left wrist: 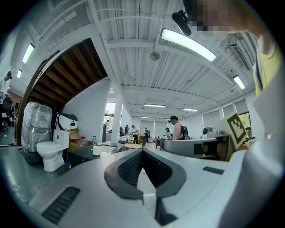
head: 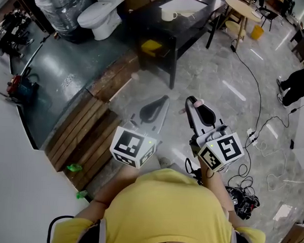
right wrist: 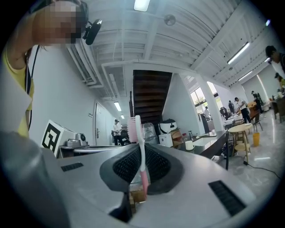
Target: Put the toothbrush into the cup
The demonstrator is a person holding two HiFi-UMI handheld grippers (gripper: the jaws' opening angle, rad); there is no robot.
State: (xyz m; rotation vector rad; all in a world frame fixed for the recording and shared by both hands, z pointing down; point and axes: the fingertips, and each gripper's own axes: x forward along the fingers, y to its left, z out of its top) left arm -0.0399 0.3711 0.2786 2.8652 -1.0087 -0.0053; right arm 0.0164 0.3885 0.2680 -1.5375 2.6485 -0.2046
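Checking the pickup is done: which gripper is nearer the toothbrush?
Right. The right gripper has the toothbrush clamped between its jaws. The left gripper is level beside it, apart from the brush, with its jaws together on nothing.

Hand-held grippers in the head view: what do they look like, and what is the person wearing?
The left hand-held gripper and the right hand-held gripper each have a smooth light grey body that narrows to a point. Inside the jaws are black ribbed pads. At the back of each sits a white cube printed with black square markers. The person wears a yellow shirt.
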